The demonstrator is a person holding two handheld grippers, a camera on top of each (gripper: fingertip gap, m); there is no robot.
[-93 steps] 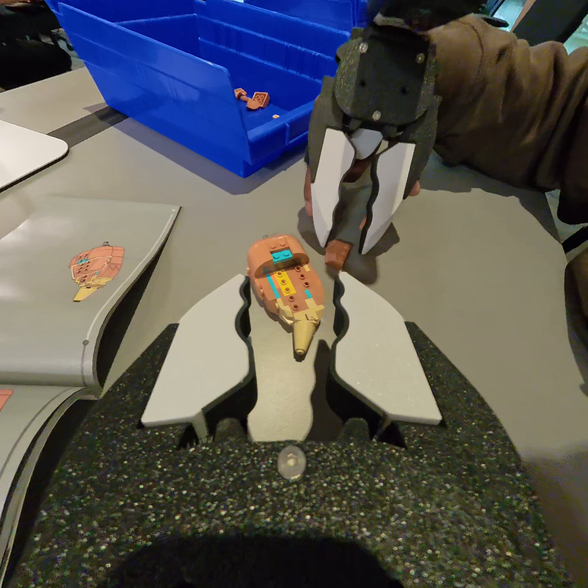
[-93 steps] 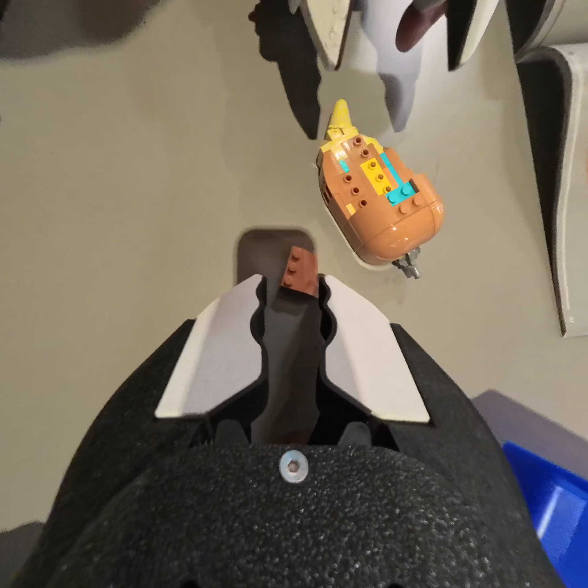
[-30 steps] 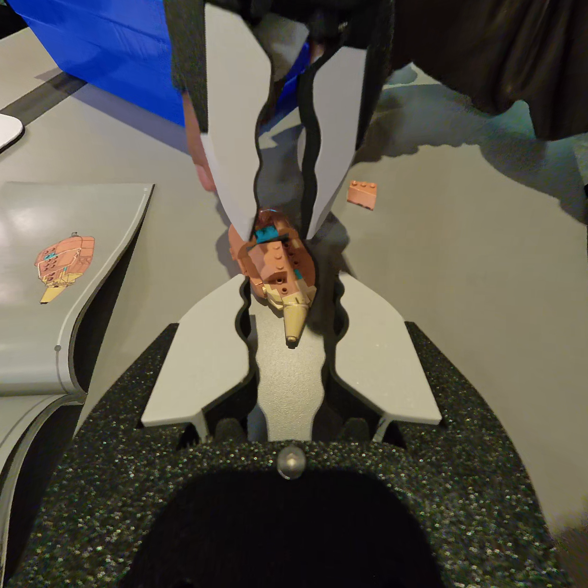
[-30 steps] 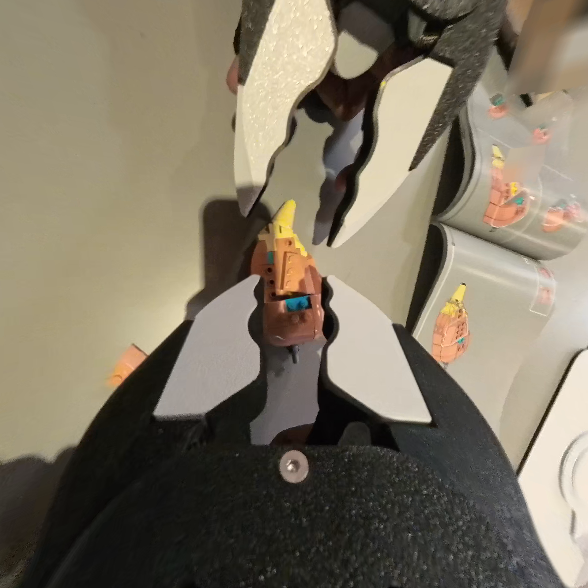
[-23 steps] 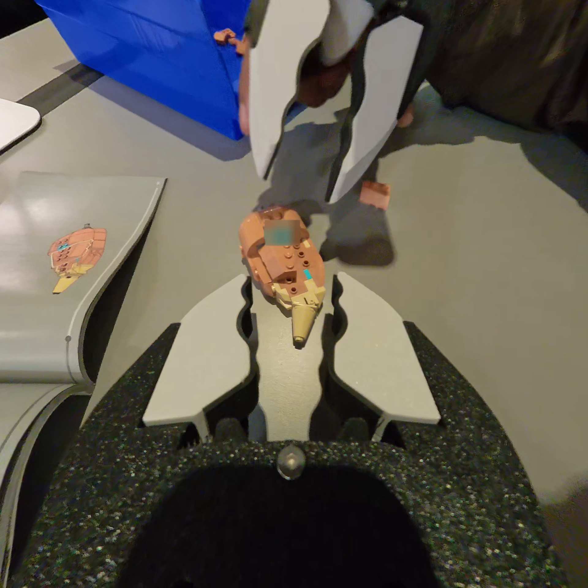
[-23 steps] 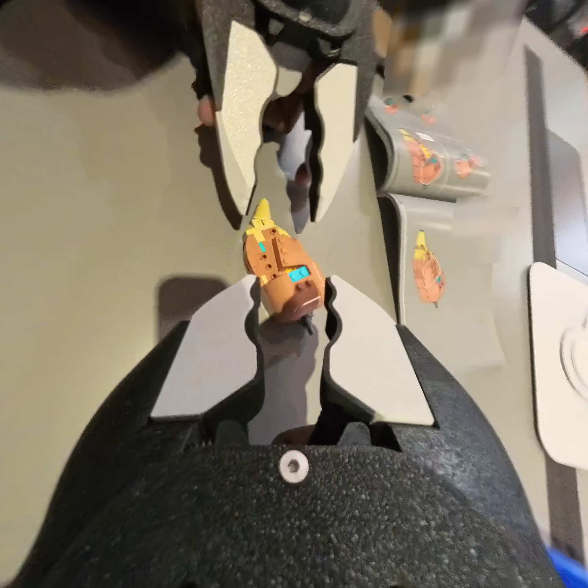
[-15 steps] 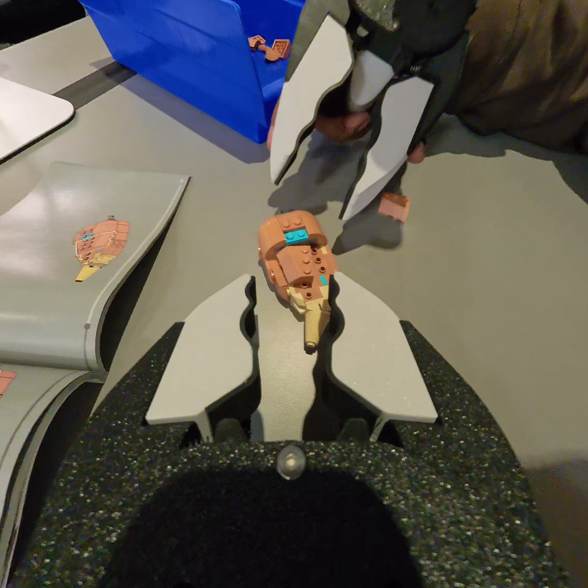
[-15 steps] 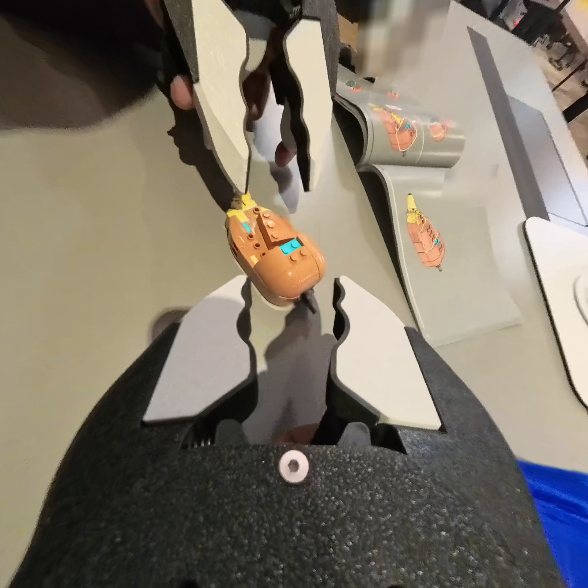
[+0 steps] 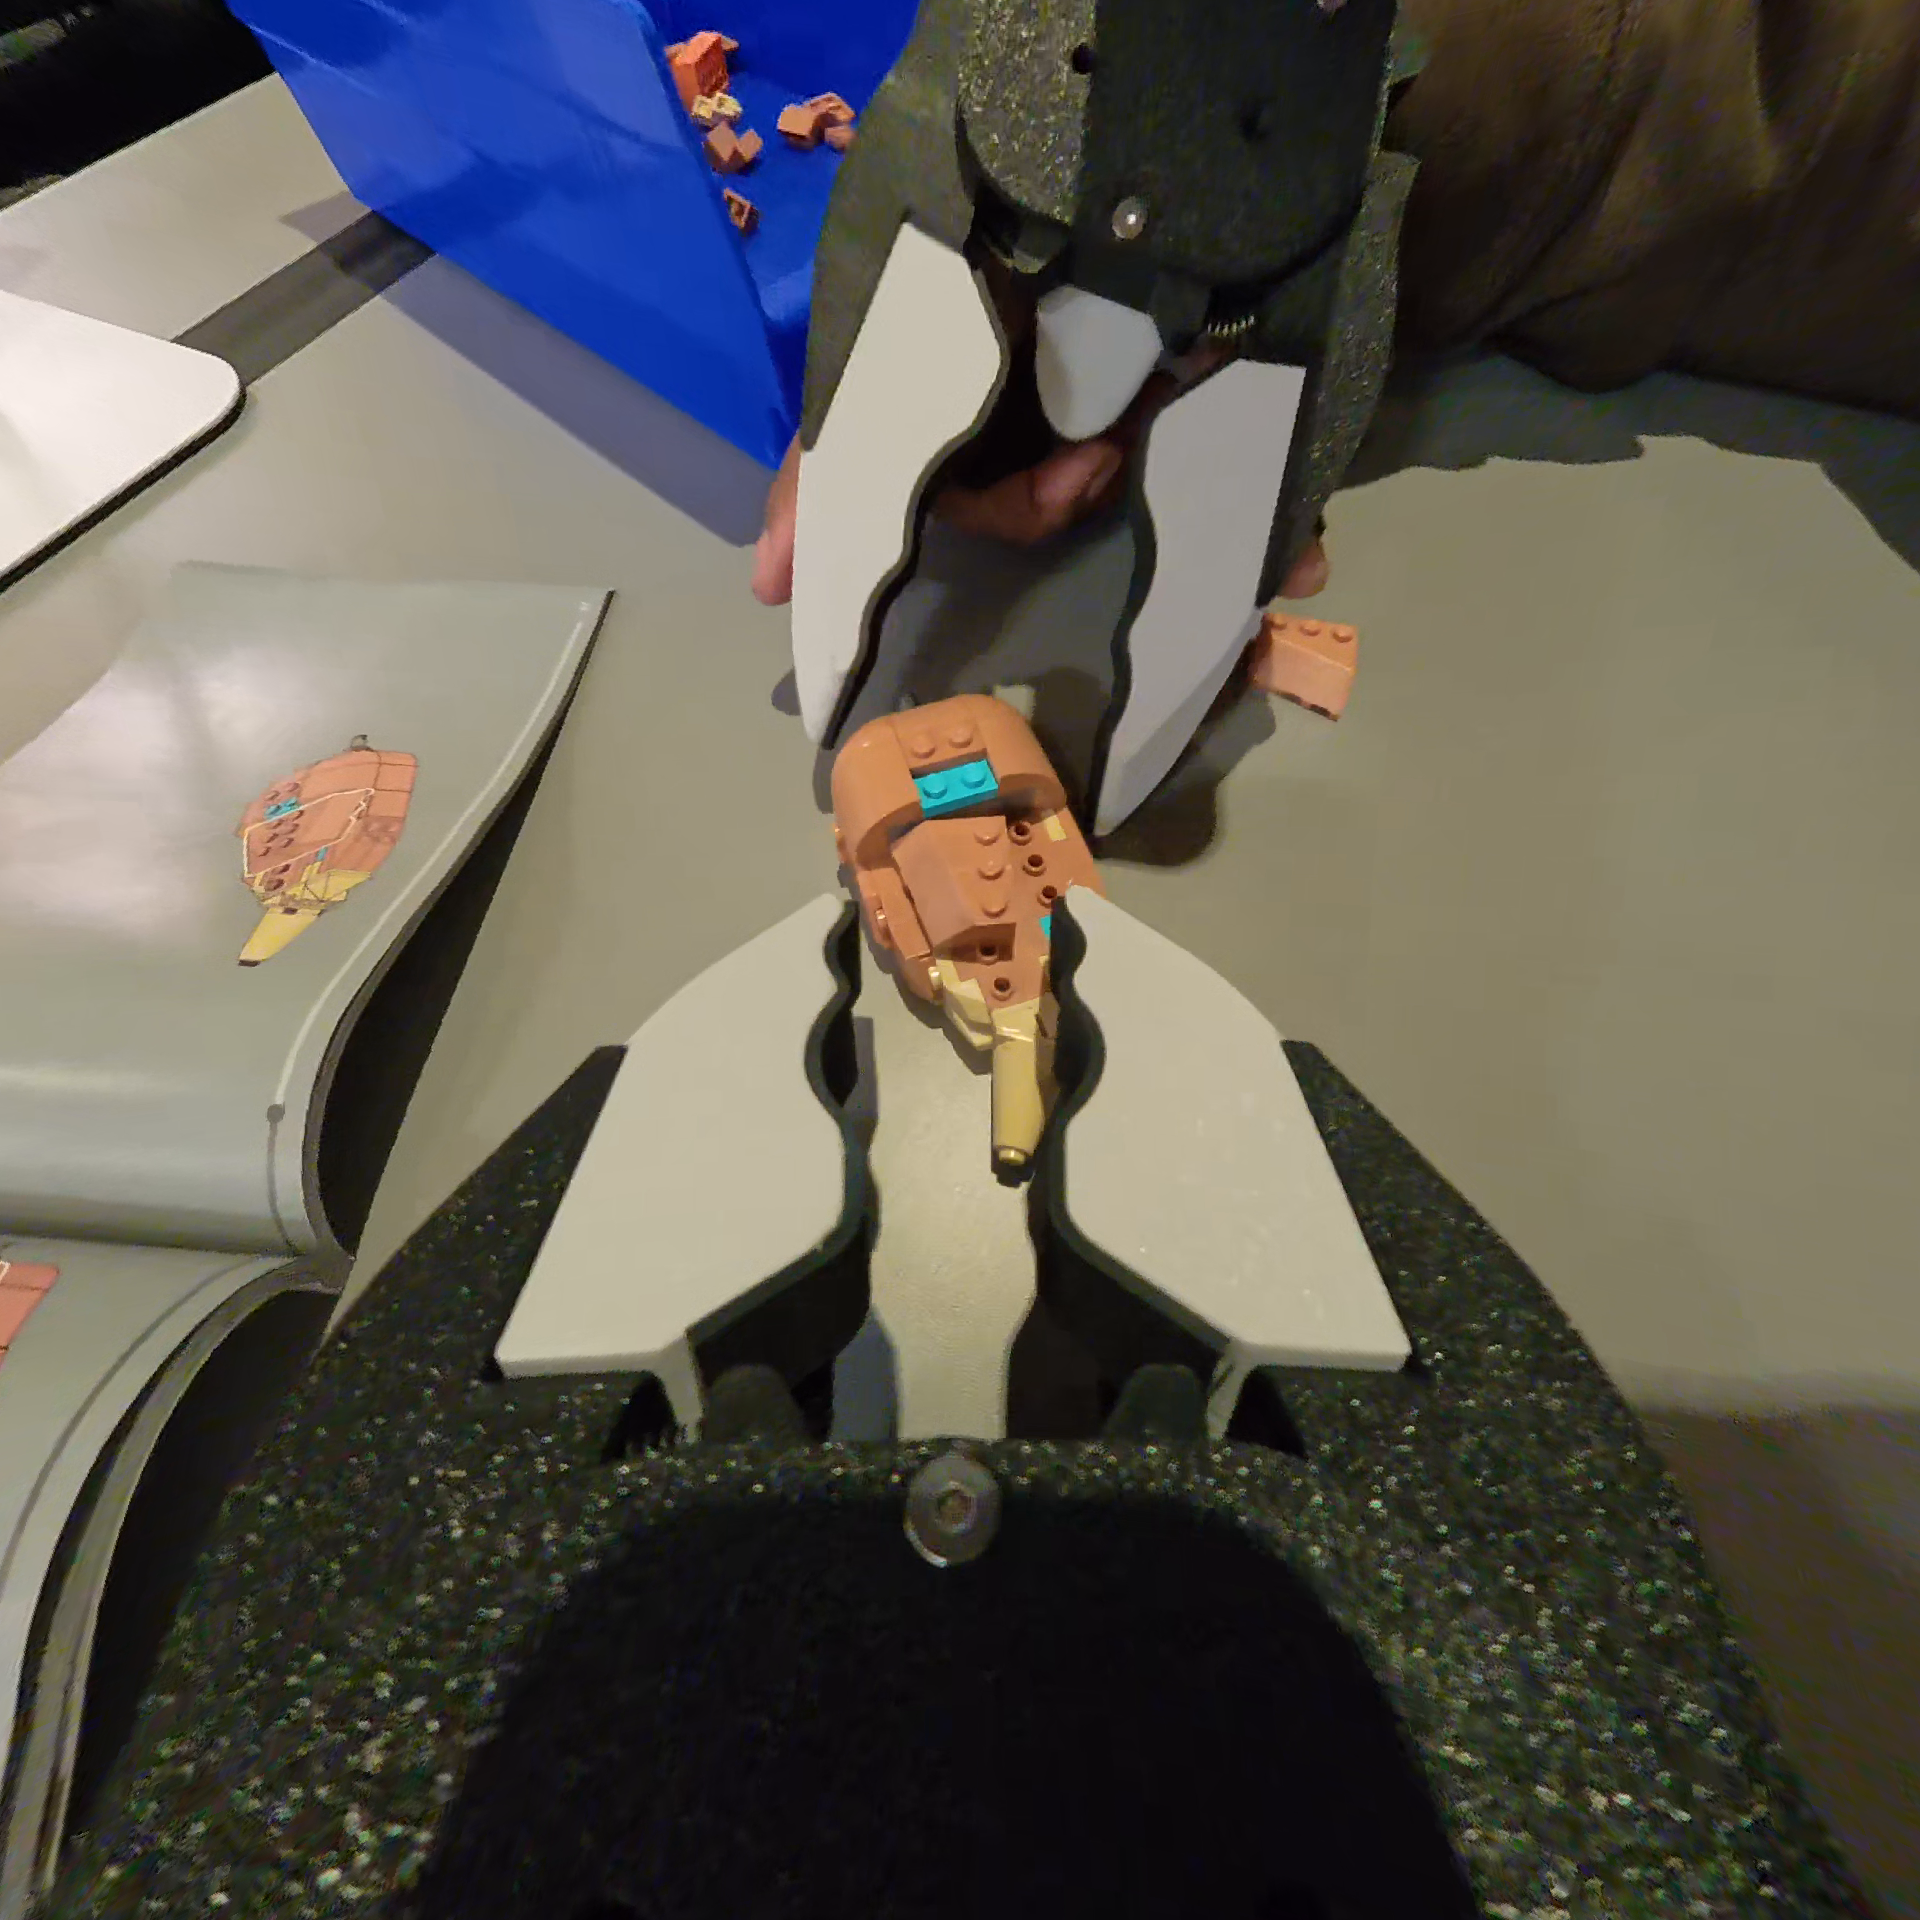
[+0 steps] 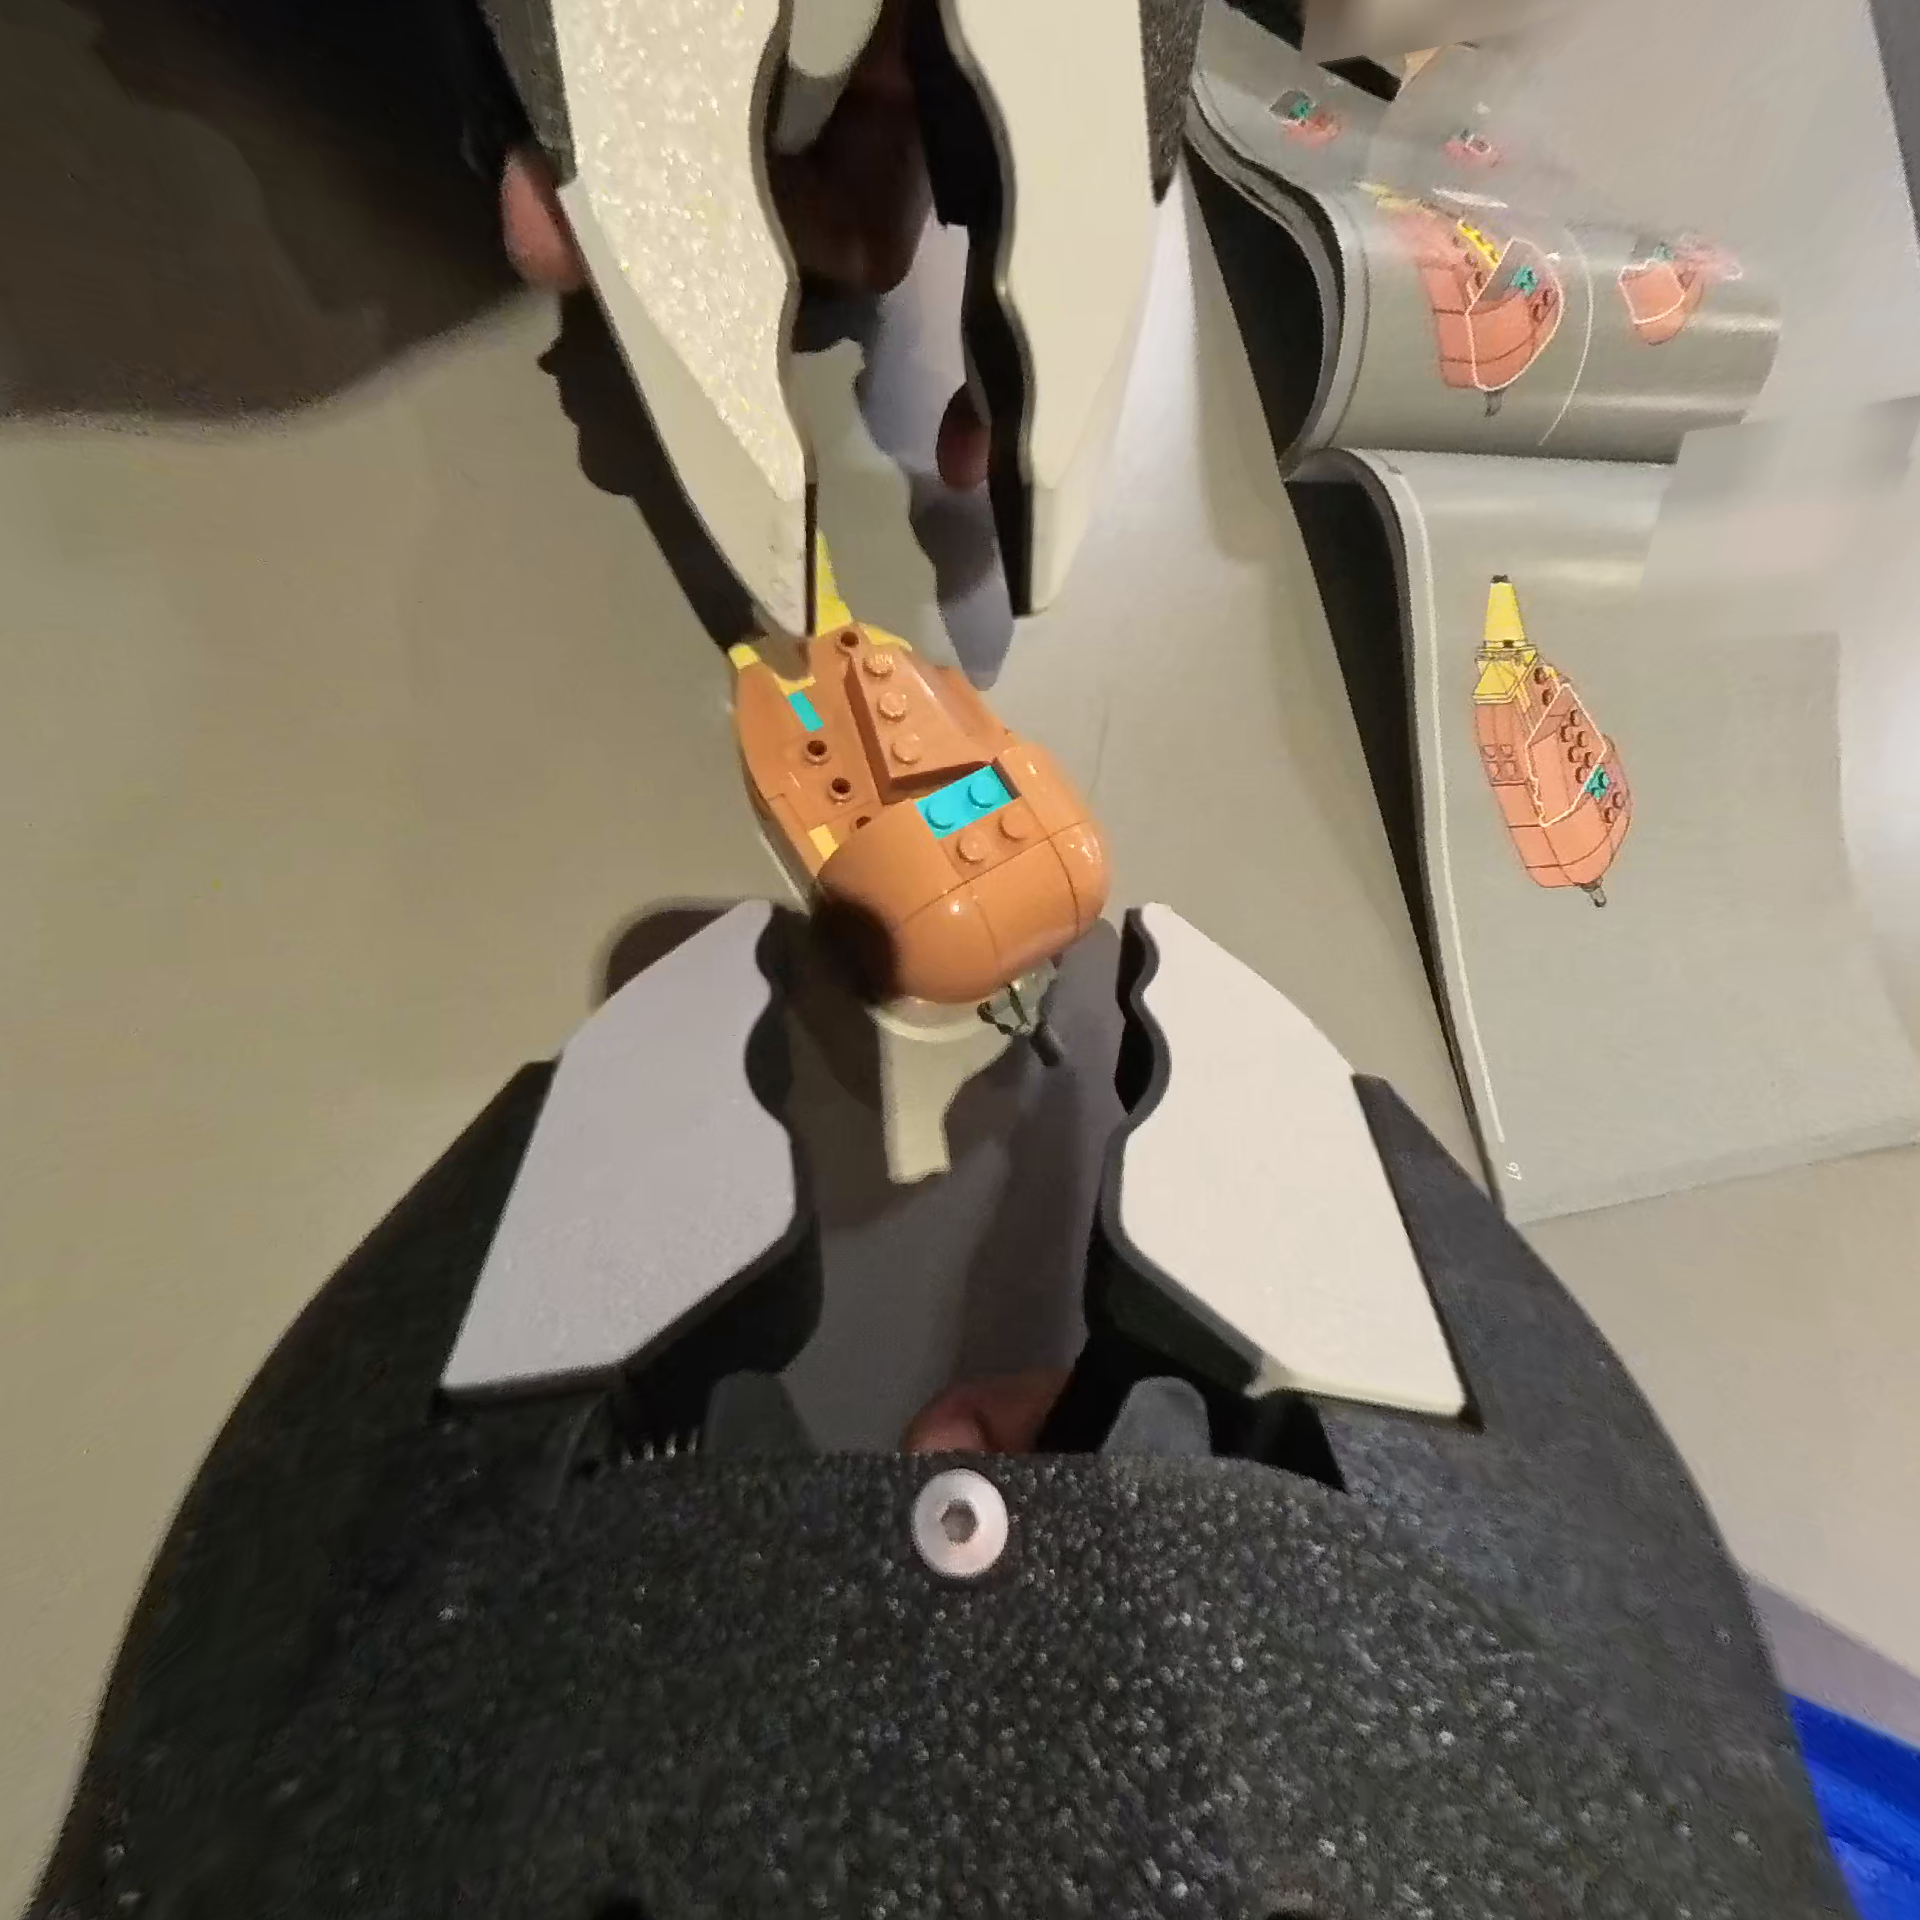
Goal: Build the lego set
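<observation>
workbench setting | grey table [image 9: 1558, 935] | blue parts bin [image 9: 540, 197] | instruction booklet [image 9: 208, 831]

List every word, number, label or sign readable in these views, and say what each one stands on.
Instruction booklet: one small printed number at the open page's lower corner, seen in the right wrist view; I do not quote writing.
Booklet pages otherwise: drawings only, no words visible.
Lego model: no writing visible.
Loose brick: no writing visible.
Blue bin: no label or writing visible.
</observation>
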